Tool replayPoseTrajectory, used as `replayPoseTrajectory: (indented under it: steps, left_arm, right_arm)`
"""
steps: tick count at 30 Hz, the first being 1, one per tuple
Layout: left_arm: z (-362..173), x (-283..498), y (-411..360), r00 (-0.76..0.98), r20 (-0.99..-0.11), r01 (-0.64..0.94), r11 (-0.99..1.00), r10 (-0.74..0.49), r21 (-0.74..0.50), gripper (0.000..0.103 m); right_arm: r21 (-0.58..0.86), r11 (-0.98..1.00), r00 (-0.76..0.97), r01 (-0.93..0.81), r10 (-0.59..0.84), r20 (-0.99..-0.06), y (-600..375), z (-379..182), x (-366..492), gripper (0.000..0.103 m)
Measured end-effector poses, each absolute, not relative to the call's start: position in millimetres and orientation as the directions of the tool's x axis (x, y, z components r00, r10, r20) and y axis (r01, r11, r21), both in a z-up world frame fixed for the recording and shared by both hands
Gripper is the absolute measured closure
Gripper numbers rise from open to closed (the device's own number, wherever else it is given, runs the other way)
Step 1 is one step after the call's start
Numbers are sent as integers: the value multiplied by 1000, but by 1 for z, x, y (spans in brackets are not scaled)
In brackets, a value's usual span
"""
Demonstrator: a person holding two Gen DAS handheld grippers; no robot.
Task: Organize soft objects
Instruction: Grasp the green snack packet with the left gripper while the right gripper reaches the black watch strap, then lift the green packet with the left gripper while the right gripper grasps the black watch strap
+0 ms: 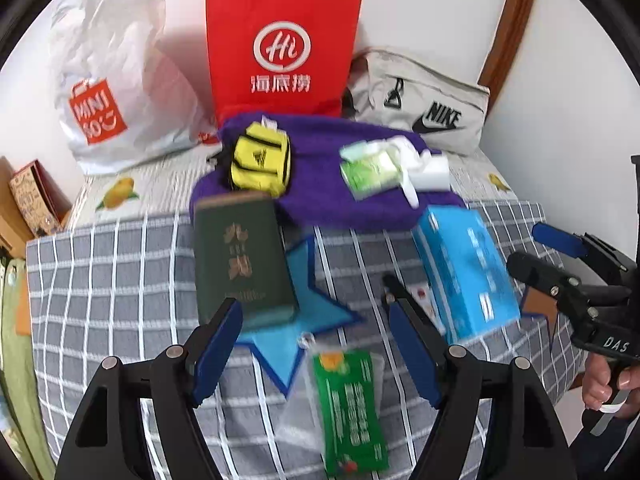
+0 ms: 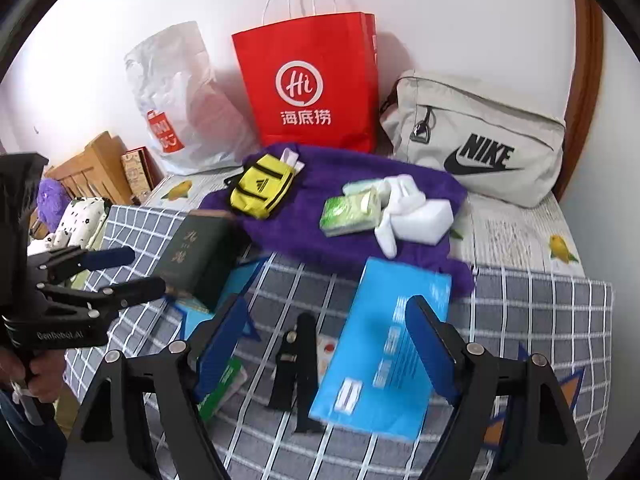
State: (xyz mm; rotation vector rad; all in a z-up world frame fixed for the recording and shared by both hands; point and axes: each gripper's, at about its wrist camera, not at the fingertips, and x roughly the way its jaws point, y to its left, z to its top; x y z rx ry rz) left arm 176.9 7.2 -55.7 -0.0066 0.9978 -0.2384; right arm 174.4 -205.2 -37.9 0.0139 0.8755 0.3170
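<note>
A purple fuzzy cloth [image 1: 320, 196] [image 2: 340, 216] lies on the bed, with a small yellow bag [image 1: 260, 160] [image 2: 262, 186], a green tissue pack [image 1: 370, 172] [image 2: 350, 210] and a white sock and block [image 1: 428, 170] [image 2: 416, 212] on it. My left gripper [image 1: 316, 344] is open above a blue star-shaped felt [image 1: 288, 340] and a green packet [image 1: 352, 408], beside a dark green box [image 1: 240, 256]. My right gripper [image 2: 328, 356] is open over a blue box [image 2: 388, 344] [image 1: 468, 272] and a black clip [image 2: 298, 364].
A red paper bag [image 1: 280, 48] [image 2: 316, 84], a white plastic bag [image 1: 112, 76] [image 2: 180, 100] and a grey Nike pouch [image 1: 424, 104] [image 2: 480, 144] stand against the wall. A grey checked blanket [image 1: 120, 280] [image 2: 540, 320] covers the bed. Wooden furniture [image 2: 92, 168] stands at the left.
</note>
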Motion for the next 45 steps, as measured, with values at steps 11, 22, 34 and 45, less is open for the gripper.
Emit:
replayPoseTrajectory:
  steps: [11,22,34,45]
  left_arm:
    - [-107,127,-9,463,-866,192,975,-189,-110,29]
    - [-160,119,-22,448,-880,221,973,-155,-58,48]
    - [-147,116,7,471,-861,207,973,-191,-102,64]
    - [-154,122,16,449,-864,186,969,-229,-160,64]
  right_arm:
    - [132,930,580,-344,321,-748,-202,-64,114,24]
    - [93,933,521,-347,274,-808,-200,-118,88,38]
    - [107,950,490,-294,246,-836,-190,-159,115,51]
    - [51,959,537,-278,199,-820,-181,-164,117,71]
